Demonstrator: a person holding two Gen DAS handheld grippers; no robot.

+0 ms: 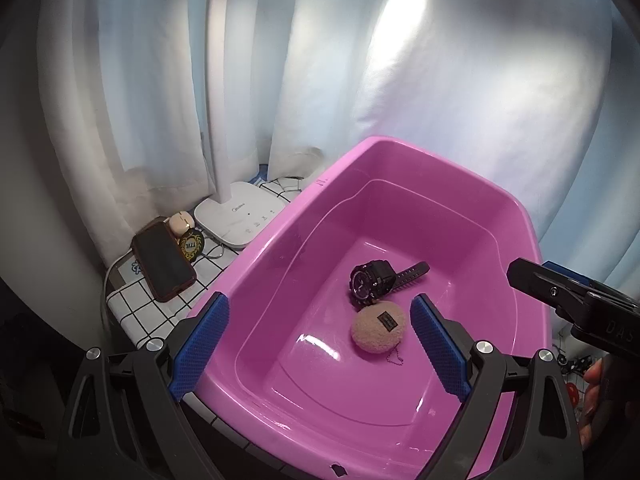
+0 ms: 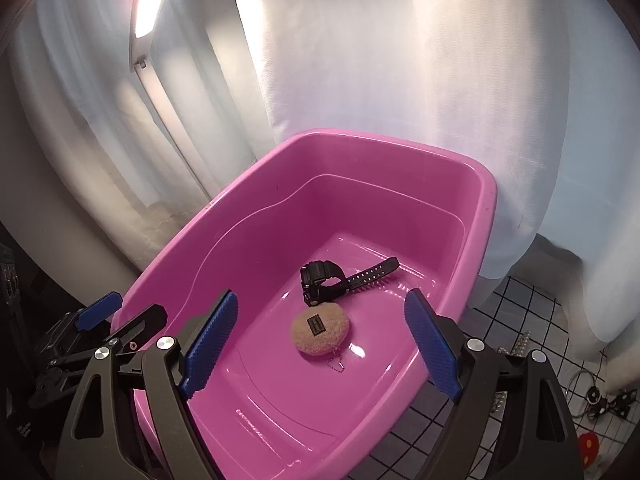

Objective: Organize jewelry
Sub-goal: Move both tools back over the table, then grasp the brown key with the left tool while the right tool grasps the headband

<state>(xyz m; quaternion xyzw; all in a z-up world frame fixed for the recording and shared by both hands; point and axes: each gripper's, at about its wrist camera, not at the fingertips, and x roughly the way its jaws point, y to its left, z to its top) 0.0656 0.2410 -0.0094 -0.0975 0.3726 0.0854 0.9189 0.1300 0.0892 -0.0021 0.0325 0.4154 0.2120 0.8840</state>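
A pink plastic tub [image 1: 280, 236] [image 2: 486, 208] stands on the checkered table. On its floor lie a black wristwatch [image 1: 370, 282] [image 2: 324, 282] and, just in front of it, a round beige felt charm with a small chain [image 1: 378, 330] [image 2: 322, 332]. My left gripper [image 1: 320, 344] hangs open and empty over the tub's near left part. My right gripper [image 2: 320, 348] hangs open and empty above the tub's near edge; it also shows in the left wrist view [image 1: 568, 300] at the right. The left gripper's fingers [image 2: 100, 312] show at the tub's left rim.
Left of the tub stand a white lamp base [image 1: 240, 216], a dark phone [image 1: 164, 262], a round black badge [image 1: 191, 245] and a beige charm [image 1: 182, 222]. Right of the tub lie a bead chain [image 2: 516, 352], a key ring [image 2: 584, 384] and small dark trinkets [image 2: 620, 400]. White curtains hang behind.
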